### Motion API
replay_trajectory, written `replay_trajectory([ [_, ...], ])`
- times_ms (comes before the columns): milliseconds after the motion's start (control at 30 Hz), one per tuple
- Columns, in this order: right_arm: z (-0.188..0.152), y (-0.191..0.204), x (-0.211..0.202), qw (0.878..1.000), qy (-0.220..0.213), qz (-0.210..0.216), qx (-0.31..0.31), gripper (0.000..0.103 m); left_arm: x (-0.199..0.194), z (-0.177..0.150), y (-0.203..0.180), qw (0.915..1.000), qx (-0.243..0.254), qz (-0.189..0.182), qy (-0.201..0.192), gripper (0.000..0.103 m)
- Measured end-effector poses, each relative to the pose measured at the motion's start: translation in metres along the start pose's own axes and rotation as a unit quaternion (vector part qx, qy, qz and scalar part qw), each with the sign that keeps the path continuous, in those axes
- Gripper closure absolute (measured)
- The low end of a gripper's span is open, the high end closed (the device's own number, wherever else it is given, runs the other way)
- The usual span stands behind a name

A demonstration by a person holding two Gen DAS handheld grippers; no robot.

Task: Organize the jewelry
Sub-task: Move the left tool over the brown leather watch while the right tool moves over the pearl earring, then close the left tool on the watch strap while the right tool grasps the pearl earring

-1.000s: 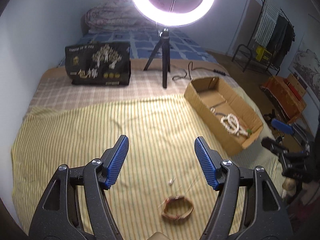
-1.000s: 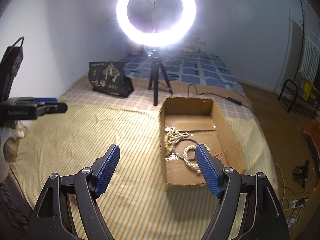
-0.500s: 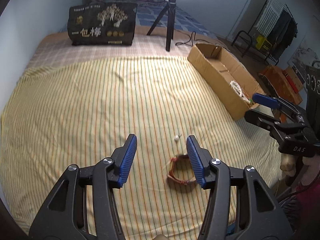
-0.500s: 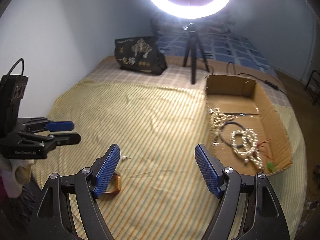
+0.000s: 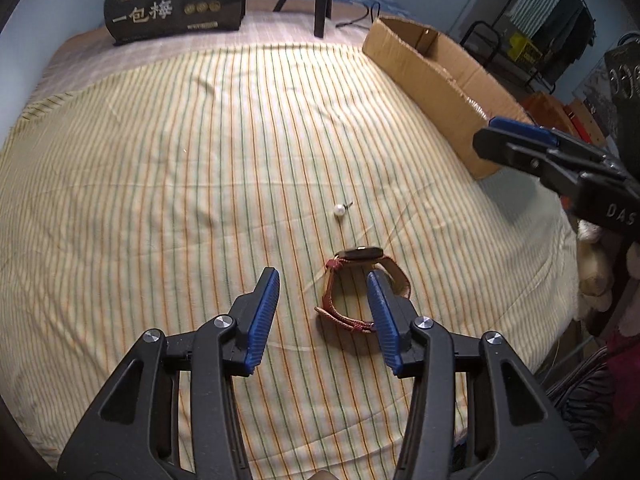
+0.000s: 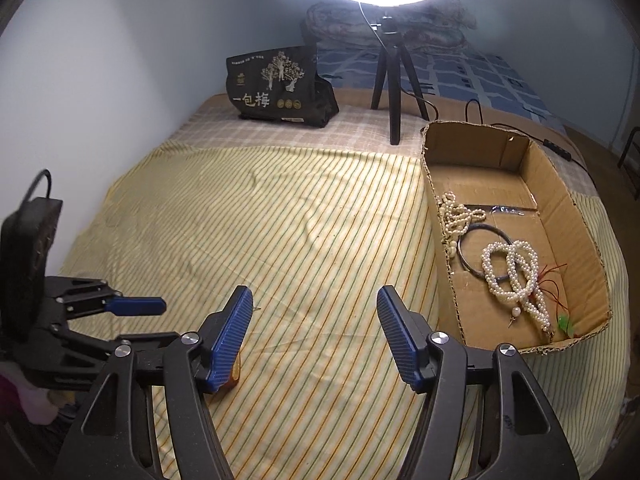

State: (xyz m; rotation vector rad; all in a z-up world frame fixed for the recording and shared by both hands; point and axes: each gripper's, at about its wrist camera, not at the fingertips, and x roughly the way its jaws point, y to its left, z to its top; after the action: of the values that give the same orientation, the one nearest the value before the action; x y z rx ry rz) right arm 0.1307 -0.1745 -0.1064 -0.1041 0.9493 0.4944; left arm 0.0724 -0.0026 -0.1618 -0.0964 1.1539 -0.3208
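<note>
A watch with a red-brown strap (image 5: 352, 280) lies on the striped yellow cloth (image 5: 200, 160). My left gripper (image 5: 323, 286) is open and low over it, its right finger (image 5: 380, 312) covering part of the strap. A loose pearl earring (image 5: 339, 210) lies just beyond the watch. The cardboard box (image 6: 440, 216) at the right holds pearl necklaces (image 6: 516, 276) and a dark bangle (image 6: 470, 240). My right gripper (image 6: 314, 312) is open and empty, left of the box, and also shows in the left wrist view (image 5: 520, 140). A bit of the watch (image 6: 236, 376) peeks behind its left finger.
A black bag with gold print (image 6: 276, 88) and a ring-light tripod (image 6: 390, 80) stand at the far end of the bed. A cable (image 6: 560, 152) runs behind the box. A clothes rack (image 5: 552, 28) stands to the right of the bed.
My left gripper has dropped lower and forward onto the watch, its jaws a little narrower. My right gripper has swung left, away from over the box.
</note>
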Motion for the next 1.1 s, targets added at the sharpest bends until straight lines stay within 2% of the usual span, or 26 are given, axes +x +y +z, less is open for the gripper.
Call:
replay_trajectory([
  [100,-0.001,-0.001,0.005,1.000,0.007,0.005,0.002,0.049,0.009,-0.001,-0.001,0.9999,0.004,0.004,0.013,0.056],
  [233,-0.001,-0.001,0.010,1.000,0.012,0.008,0.002,0.052,0.022,-0.005,-0.001,0.9995,0.006,0.011,0.028,0.056],
  [300,-0.002,-0.001,0.014,1.000,0.015,0.012,0.001,0.054,0.027,-0.007,-0.002,0.9993,0.009,0.016,0.033,0.064],
  [433,-0.003,0.001,0.021,1.000,0.021,0.016,0.000,0.057,0.034,-0.009,-0.003,0.9987,0.016,0.036,0.031,0.069],
  [567,-0.004,0.003,0.029,0.999,0.028,0.022,-0.004,0.059,0.035,-0.009,-0.003,0.9981,0.024,0.049,0.027,0.085],
  [667,-0.006,0.007,0.038,0.999,0.035,0.027,-0.014,0.059,0.034,-0.007,0.003,0.9983,0.019,0.048,0.027,0.092],
  [767,-0.009,0.013,0.049,0.998,0.047,0.034,-0.025,0.067,0.034,-0.006,0.008,0.9981,0.019,0.054,0.025,0.093],
  [933,-0.014,0.029,0.067,0.995,0.062,0.050,-0.064,0.069,0.031,-0.008,0.015,0.9975,0.019,0.065,0.021,0.094],
  [1100,-0.017,0.047,0.081,0.990,0.075,0.055,-0.107,0.076,0.029,-0.009,0.024,0.9972,0.012,0.071,0.019,0.094],
])
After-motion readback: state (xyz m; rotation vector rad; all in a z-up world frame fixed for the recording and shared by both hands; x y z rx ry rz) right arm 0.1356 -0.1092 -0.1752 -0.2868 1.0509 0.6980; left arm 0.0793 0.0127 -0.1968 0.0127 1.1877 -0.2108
